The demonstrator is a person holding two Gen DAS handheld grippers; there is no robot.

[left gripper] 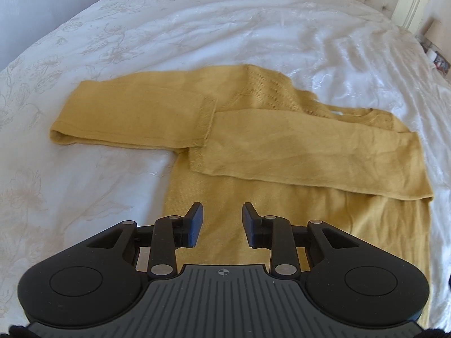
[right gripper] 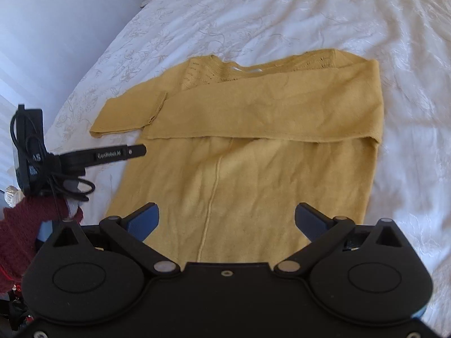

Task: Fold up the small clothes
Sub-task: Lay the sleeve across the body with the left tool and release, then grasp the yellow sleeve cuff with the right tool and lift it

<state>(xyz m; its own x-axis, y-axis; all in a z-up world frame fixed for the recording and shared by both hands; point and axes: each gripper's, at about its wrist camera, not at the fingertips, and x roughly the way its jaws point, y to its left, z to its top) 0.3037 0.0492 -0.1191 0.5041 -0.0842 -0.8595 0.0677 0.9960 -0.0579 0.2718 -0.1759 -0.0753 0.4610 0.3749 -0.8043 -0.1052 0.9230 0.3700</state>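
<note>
A mustard-yellow knitted sweater is spread flat on a white embroidered bedspread. One sleeve is folded across the chest; the other is stretched toward the left of the frame. The left gripper, seemingly nearer, is held above the body panel, jaws partly spread and empty. The right gripper is poised over the hem, jaws spread wide, nothing held.

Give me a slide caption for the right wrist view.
Open right tool above a mustard sweater, one sleeve folded across.
</note>
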